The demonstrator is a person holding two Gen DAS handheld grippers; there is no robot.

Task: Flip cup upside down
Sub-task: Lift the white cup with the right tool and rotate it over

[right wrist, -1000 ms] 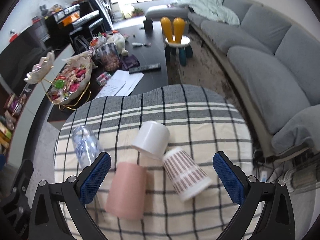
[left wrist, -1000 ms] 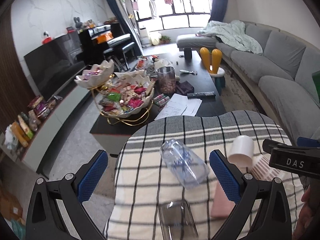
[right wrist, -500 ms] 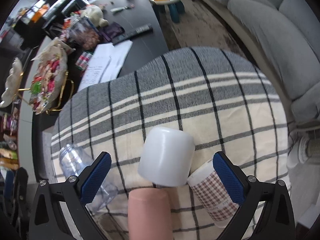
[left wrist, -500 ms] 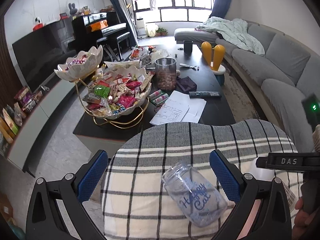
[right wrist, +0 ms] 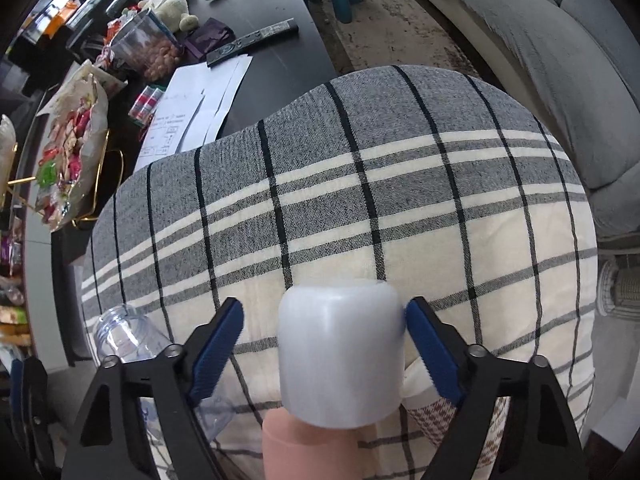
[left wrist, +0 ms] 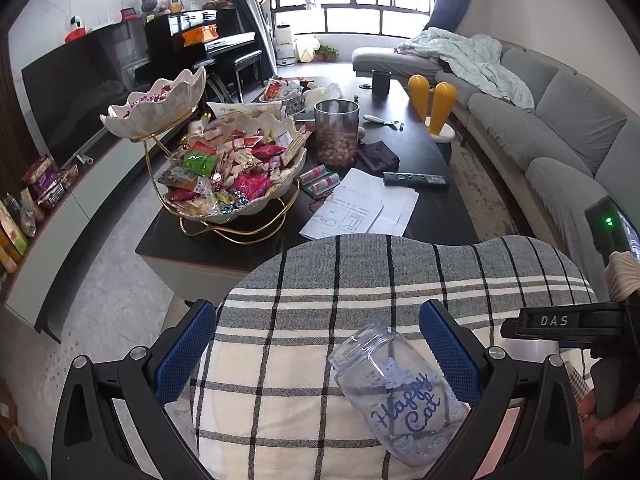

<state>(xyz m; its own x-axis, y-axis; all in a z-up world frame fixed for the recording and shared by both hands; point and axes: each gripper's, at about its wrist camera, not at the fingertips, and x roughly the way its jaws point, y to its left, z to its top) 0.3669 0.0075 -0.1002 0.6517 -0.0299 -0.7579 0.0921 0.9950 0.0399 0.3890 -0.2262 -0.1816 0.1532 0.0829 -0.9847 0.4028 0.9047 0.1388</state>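
A white cup (right wrist: 340, 354) lies on its side on the plaid cloth (right wrist: 340, 184), its closed base toward me. My right gripper (right wrist: 324, 340) straddles it; the right pad touches the cup, the left pad stands a little off. A pink cup (right wrist: 308, 448) and a houndstooth paper cup (right wrist: 424, 416) lie on their sides under it. A clear "Happy Cat" cup (left wrist: 400, 396) lies on its side between the fingers of my left gripper (left wrist: 320, 352), which is open and empty. The clear cup also shows in the right wrist view (right wrist: 128, 336).
A dark coffee table (left wrist: 436, 200) stands beyond the cloth with a tiered snack bowl (left wrist: 236, 172), a jar of nuts (left wrist: 336, 136), papers (left wrist: 360, 208) and a remote (left wrist: 416, 179). A grey sofa (left wrist: 560, 140) runs along the right.
My right gripper has dropped down and forward over the white cup and narrowed around it. My left gripper has moved forward and lower, so the clear cup sits nearer between its fingers.
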